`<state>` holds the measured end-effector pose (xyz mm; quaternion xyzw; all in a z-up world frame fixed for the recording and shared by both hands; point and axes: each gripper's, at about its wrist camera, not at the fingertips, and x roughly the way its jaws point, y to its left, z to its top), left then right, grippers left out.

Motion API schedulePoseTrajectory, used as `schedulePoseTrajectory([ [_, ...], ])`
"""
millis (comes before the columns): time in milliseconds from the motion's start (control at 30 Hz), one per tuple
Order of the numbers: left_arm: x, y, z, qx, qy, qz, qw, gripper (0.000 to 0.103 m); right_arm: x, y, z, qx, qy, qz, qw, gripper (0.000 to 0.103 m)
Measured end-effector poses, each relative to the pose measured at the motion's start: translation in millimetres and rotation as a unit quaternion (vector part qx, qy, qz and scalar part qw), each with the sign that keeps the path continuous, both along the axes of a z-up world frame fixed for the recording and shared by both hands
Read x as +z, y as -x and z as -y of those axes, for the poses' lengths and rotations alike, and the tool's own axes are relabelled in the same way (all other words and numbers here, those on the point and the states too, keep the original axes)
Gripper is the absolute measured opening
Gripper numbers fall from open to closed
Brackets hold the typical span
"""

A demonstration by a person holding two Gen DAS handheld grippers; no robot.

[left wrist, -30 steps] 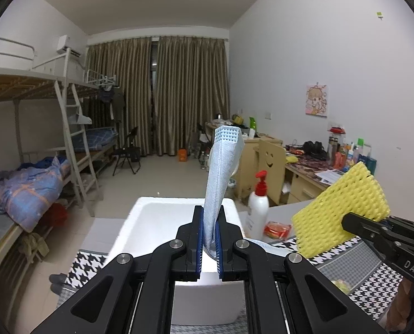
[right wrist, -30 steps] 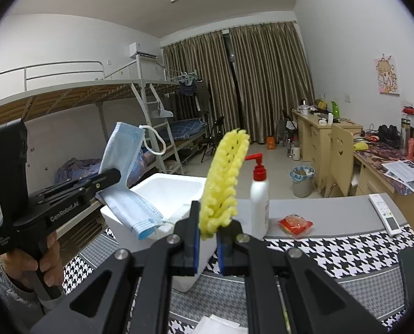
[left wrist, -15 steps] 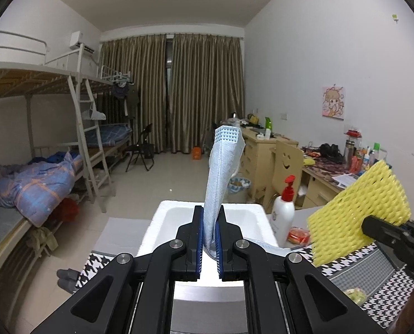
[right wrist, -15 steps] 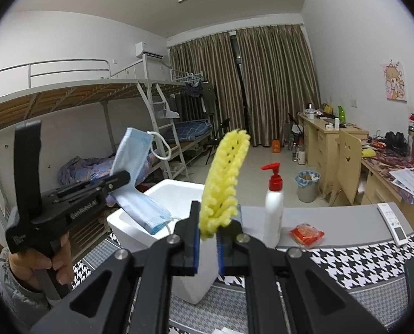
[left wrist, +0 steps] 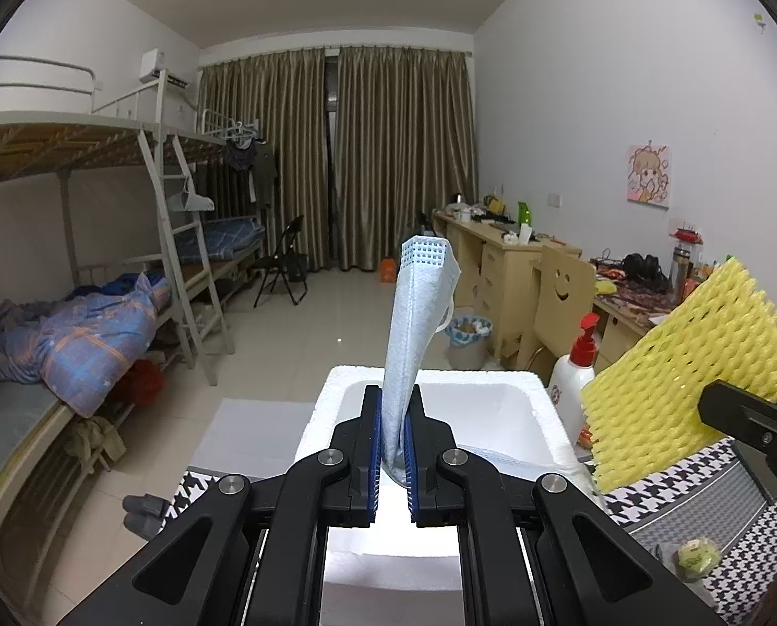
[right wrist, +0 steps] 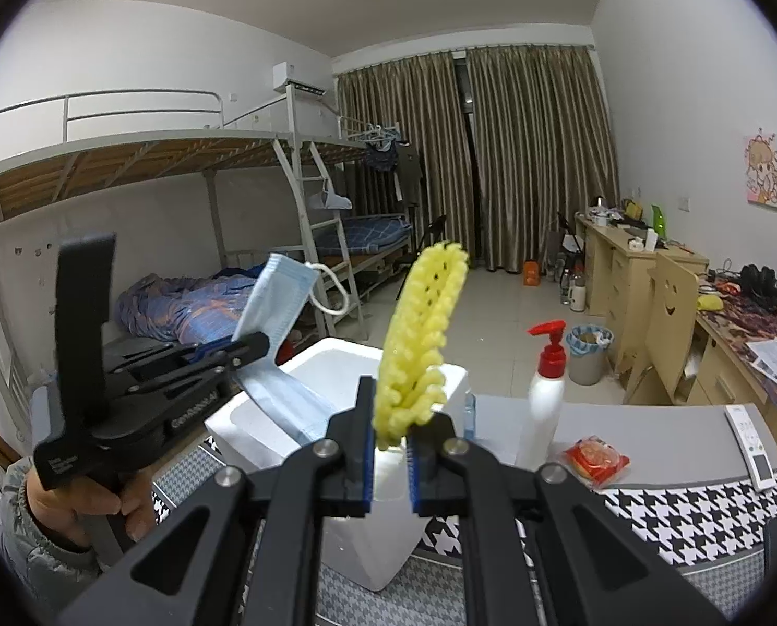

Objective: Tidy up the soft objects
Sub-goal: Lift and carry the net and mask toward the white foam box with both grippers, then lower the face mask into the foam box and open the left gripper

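Hovering over the white foam box (left wrist: 542, 401), the left gripper (left wrist: 393, 448) pinches a blue face mask (left wrist: 414, 334) upright; right of it, the right gripper (right wrist: 391, 438) clamps a yellow foam net (right wrist: 419, 334). Nothing shows in the box's visible interior.

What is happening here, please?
A person holds a gripper in each hand above a table. The left gripper is shut on a blue face mask, and the right gripper is shut on a yellow foam net. Both items are held above a white foam box, not yet dropped in.
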<state>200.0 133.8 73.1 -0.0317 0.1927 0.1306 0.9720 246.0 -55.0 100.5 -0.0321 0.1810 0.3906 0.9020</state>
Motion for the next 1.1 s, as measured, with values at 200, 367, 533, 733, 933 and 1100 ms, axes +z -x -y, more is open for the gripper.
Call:
schedulePoseTrajectory([
  [200, -7.1, -10.4, -1.8, -0.004, 0.003, -0.017, 0.9998, 0.008, -1.9, -2.7, -8.3, 0.005, 0.005, -0.001, 1.0, 0.013],
  [367, -14.7, -19.5, -5.4, -0.011, 0.012, -0.036, 0.9992, 0.008, -4.1, -6.9, -8.8, 0.005, 0.008, -0.001, 1.0, 0.013],
  [533, -19.3, -26.5, -10.8, -0.011, 0.016, -0.049, 0.9986, 0.008, -5.8, -8.9, -10.5, 0.005, 0.011, -0.004, 1.0, 0.013],
  [733, -27.5, -34.5, -14.6, -0.018, 0.017, -0.072, 0.9971, 0.009, -6.8, -9.7, -17.4, 0.005, 0.019, -0.008, 1.0, 0.013],
  [933, -26.5, -30.3, -20.0, -0.008, 0.024, -0.066, 0.9975, 0.064, -4.6, -11.8, -22.9, 0.007, 0.023, -0.009, 1.0, 0.013],
  [1100, -19.7, -20.5, -22.7, 0.004, 0.022, -0.042, 0.9989, 0.084, -4.4, -13.0, -26.5, 0.012, 0.023, -0.012, 1.0, 0.013],
])
